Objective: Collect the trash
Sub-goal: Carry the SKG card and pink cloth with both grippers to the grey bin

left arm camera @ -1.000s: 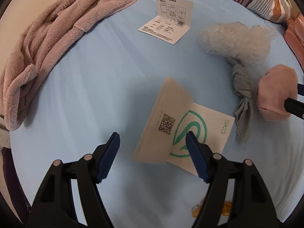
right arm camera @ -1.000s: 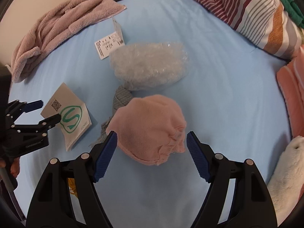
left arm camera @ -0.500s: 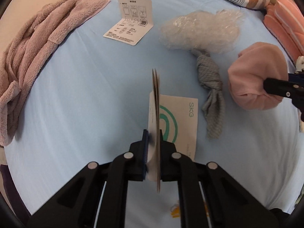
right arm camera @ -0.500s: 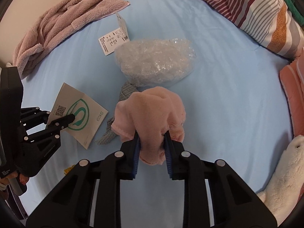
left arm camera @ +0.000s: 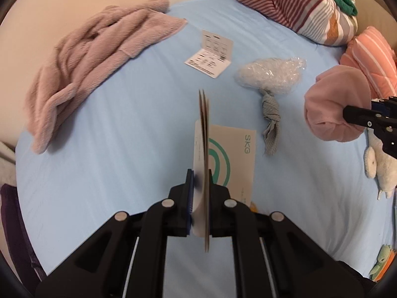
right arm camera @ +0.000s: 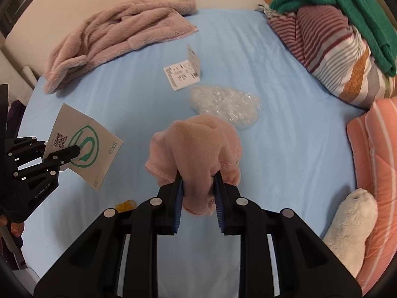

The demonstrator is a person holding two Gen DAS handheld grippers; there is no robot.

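My left gripper (left arm camera: pixel 200 173) is shut on a white booklet (left arm camera: pixel 232 159) with a green swirl logo and holds it lifted off the blue bed sheet; it also shows in the right wrist view (right arm camera: pixel 85 144). My right gripper (right arm camera: pixel 198 181) is shut on a pink cloth bundle (right arm camera: pixel 198 146) and holds it raised above the bed; the bundle also shows in the left wrist view (left arm camera: pixel 335 106). A folded white leaflet (left arm camera: pixel 211 54), a wad of clear bubble wrap (left arm camera: pixel 270 74) and a knotted grey cloth (left arm camera: pixel 271 116) lie on the sheet.
A mauve fleece garment (left arm camera: pixel 94 57) lies at the far left. Striped bedding (right arm camera: pixel 342 49) with a green towel (right arm camera: pixel 342 7) is piled at the far right, beside an orange striped cushion (right arm camera: pixel 377 154) and a white plush toy (right arm camera: pixel 352 213). A small yellow scrap (right arm camera: pixel 125 204) lies near me.
Both grippers closed, the left on the booklet and the right on the pink bundle, and both have lifted their loads up off the bed.
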